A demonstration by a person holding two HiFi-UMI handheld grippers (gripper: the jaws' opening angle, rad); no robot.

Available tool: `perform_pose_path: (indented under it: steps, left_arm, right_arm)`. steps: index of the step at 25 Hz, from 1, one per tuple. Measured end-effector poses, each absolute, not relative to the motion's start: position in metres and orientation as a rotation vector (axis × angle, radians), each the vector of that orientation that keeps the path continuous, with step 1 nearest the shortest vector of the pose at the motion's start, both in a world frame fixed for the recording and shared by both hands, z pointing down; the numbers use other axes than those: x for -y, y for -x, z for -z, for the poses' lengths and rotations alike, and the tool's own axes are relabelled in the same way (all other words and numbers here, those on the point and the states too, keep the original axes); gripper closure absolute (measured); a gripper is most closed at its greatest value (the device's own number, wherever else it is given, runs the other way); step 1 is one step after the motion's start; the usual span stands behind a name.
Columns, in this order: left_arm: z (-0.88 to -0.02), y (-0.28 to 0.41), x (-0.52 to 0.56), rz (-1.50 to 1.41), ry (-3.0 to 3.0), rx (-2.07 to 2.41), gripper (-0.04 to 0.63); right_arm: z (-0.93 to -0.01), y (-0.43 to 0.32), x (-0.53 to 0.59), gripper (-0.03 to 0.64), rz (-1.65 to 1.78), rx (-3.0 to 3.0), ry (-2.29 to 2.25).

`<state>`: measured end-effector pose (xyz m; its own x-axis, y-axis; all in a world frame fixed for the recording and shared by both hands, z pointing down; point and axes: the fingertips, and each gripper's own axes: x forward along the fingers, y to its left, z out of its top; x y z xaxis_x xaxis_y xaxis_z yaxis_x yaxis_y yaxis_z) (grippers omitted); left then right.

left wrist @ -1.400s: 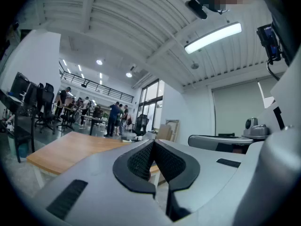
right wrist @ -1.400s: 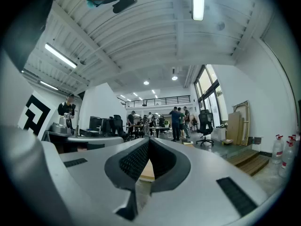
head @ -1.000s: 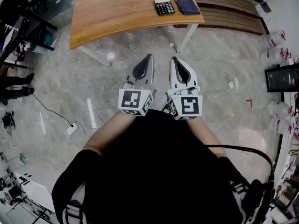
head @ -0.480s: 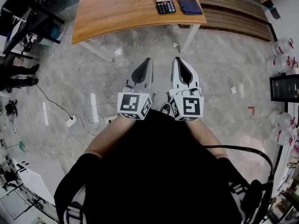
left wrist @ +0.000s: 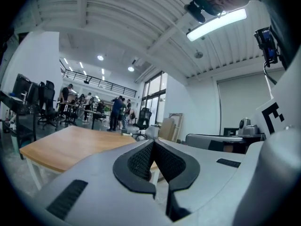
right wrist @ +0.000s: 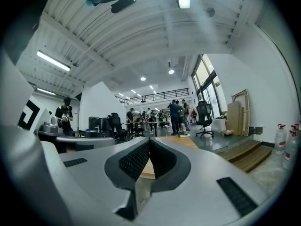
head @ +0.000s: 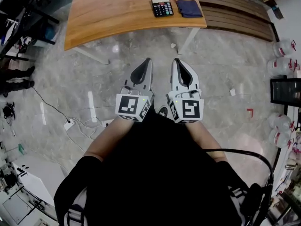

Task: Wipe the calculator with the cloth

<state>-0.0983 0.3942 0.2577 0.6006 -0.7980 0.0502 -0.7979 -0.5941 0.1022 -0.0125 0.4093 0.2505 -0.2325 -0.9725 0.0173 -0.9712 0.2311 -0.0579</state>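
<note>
Mostly the person is cut off: a black top point(head: 155, 173) and two bare forearms fill the bottom of the head view, and the hands are hidden behind the white marker cubes point(head: 130, 105). Those cubes carry black-and-white square patterns but no letters.

The left gripper point(head: 148, 60), smooth white plastic with black-lined jaws, is held side by side with the matching right gripper point(head: 175, 60). Both are over the grey mottled stone floor point(head: 94, 79) and point toward the table. In the left gripper view the ribbed black pads point(left wrist: 141, 160) meet at their tips with nothing between them. The right gripper view shows its pads point(right wrist: 134, 160) pressed together in the same way, holding nothing.

A small black rectangular calculator point(head: 162, 7) lies flat near the right end of the light wooden table top point(head: 113, 8), well apart from both grippers. Just beside it, to its right, lies a folded dark blue cloth point(head: 189, 8); whether the two touch is hard to tell. The calculator's keys show only as pale dots below a grey display, too small for any print to be read.

The table's far edge is cut off by the frame. From the gripper views only a strip of its wooden top shows past the jaws, and neither calculator nor cloth can be made out there.

At the right edge, clear plastic jugs point(head: 282, 48) are partly cut off.
</note>
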Motion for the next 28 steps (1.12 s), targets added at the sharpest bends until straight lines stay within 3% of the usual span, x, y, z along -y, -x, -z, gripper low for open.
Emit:
perform_pose_path:
  steps: [28]
  left_arm:
    - [-0.302, 0.093, -0.072, -0.025, -2.642, 1.121, 0.588]
  right_arm:
    - [-0.291, 0.024, -0.095, 0.601, 0.203, -2.432, 2.178]
